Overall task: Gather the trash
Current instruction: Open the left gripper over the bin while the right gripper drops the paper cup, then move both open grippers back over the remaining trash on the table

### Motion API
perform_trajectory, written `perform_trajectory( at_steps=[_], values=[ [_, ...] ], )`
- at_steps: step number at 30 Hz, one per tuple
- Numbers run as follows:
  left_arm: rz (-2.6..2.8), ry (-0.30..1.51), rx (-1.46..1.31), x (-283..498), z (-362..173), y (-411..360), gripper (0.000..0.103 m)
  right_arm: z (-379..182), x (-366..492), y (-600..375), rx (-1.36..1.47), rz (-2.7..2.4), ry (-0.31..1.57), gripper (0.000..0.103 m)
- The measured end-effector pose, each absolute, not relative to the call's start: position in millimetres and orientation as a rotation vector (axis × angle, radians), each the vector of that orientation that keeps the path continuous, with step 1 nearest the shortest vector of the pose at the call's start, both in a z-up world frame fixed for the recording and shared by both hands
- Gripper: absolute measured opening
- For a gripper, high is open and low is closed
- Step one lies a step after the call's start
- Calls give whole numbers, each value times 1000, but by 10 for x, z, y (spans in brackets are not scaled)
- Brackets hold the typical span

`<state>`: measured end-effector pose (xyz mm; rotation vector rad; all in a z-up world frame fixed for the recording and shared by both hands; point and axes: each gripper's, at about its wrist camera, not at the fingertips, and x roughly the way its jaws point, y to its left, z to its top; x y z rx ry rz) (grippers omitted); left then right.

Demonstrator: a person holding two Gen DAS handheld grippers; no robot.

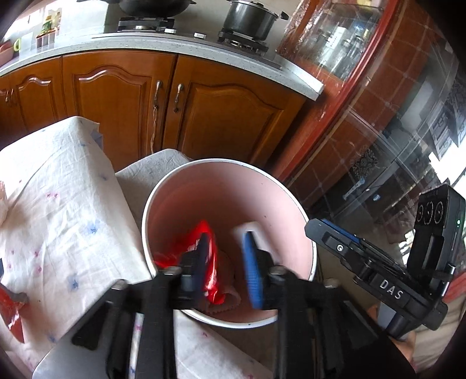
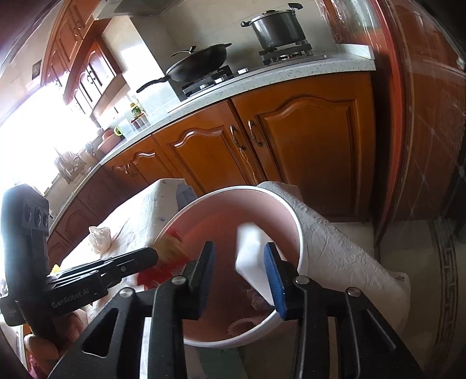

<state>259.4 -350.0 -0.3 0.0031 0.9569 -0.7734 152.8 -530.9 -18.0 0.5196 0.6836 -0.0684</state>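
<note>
Pink bin (image 1: 221, 186) with white rim, standing beside a cloth-covered table (image 1: 58, 210), its mouth open to both cameras. Contents: red wrapper (image 1: 214, 262) against the left inner wall, a white box (image 2: 253, 247) blurred near the right inner wall, and a pale frilled paper piece (image 2: 241, 325) at the bottom. Left tongs (image 1: 227, 265): over the bin mouth, jaws parted with a clear gap, nothing between them; the red wrapper lies just behind the left finger, and contact with it cannot be told. Right tongs (image 2: 240, 277): over the bin from the other side, jaws apart; the white box sits beside the blue right finger (image 2: 273, 280), not pinched between the two, though whether it touches that finger cannot be told. On the table: another red wrapper scrap (image 1: 11, 315) at the near left edge and a crumpled clear bag (image 2: 100, 239) further back. Behind: wooden cabinets (image 1: 122, 99), a stove with a wok (image 2: 201, 62) and a steel pot (image 2: 276, 27).
</note>
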Motion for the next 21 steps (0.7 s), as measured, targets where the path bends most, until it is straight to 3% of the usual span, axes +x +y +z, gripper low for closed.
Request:
perform_trajectory(
  at_steps=[19, 21],
  values=[
    [-692, 919, -77, 2442, 186, -2815, 39, 12, 1399, -5133, 538, -35, 630, 58],
    [-678, 916, -87, 2420, 198, -2710, 39, 26, 1388, -5076, 535, -23, 628, 65]
  ],
)
